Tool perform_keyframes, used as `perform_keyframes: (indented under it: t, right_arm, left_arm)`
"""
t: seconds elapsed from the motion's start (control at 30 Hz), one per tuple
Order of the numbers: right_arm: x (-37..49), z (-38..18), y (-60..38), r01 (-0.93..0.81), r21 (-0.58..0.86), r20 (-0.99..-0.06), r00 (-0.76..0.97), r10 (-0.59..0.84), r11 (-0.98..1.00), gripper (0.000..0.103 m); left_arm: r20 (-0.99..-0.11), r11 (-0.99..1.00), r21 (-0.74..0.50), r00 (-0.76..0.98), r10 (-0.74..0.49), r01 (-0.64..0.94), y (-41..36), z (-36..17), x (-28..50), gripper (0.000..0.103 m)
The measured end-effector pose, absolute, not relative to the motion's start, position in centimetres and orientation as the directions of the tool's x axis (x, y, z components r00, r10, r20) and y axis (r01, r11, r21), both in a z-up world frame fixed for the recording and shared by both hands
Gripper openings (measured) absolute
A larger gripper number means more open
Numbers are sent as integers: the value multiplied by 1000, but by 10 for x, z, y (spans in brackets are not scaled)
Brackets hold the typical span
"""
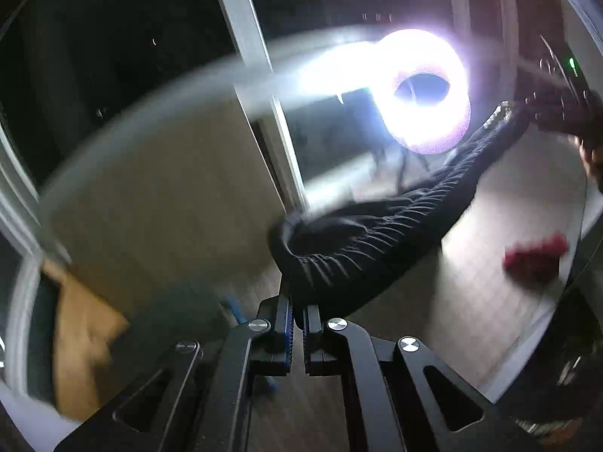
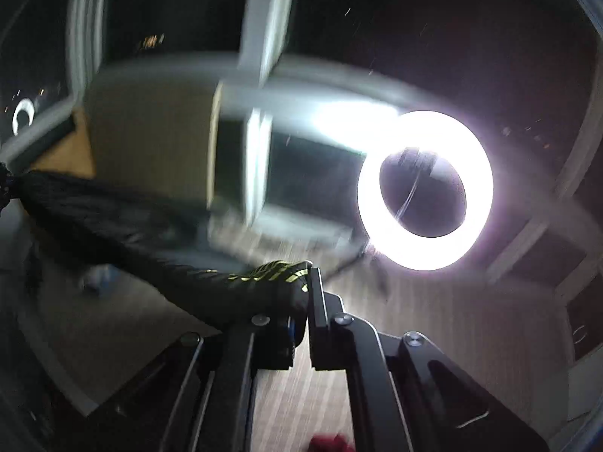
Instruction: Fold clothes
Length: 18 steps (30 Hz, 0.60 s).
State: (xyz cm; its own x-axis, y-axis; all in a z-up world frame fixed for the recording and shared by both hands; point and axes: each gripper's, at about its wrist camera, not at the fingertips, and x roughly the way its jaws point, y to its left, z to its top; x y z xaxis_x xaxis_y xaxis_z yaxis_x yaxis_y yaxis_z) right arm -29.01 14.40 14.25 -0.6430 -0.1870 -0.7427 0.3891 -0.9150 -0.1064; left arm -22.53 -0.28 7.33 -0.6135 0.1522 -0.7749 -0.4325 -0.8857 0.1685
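Note:
A black garment with a ribbed elastic waistband (image 1: 377,233) hangs stretched in the air between my two grippers. My left gripper (image 1: 299,301) is shut on one end of the waistband. The band runs up to the right, where my right gripper (image 1: 561,101) holds its other end. In the right wrist view my right gripper (image 2: 307,293) is shut on the black garment (image 2: 158,241), whose edge shows yellow markings, and the band runs off to the left edge. Both views are motion-blurred.
A bright ring light (image 1: 422,90) on a stand shines ahead, also in the right wrist view (image 2: 426,188). A red cloth (image 1: 535,260) lies on the pale surface at the right. A tan cloth (image 1: 83,339) lies at the lower left. Dark windows with white frames (image 1: 241,19) stand behind.

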Motion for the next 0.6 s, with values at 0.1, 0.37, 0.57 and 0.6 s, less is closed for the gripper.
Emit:
perform_keyframes:
  t: [0.1,0.37,0.57,0.6]
  right_arm:
    - [-253,39,140,416,-43,-850,-493,-185,-909,5]
    - [-187,-145,136,397,58,-976,-171,-136,-916,5]
    - [-182,-141,140,398,49,-976,-174,-128,-916,5]
    - [-180,-144,140,404,50,-980,-156,-123,-913,5]
  left_arm:
    - [-876,-889,65,-452,167,-454,-3,-37,-183,3]
    - [-972,-907,-109,-146,182,-408,-4,-200,-115,3]
    - [-964,-909,-111,-178,197,-402,-19,-180,-105,5]
    - [-967,-901,-120,-157,202,-416,-20,-181,-100,10]
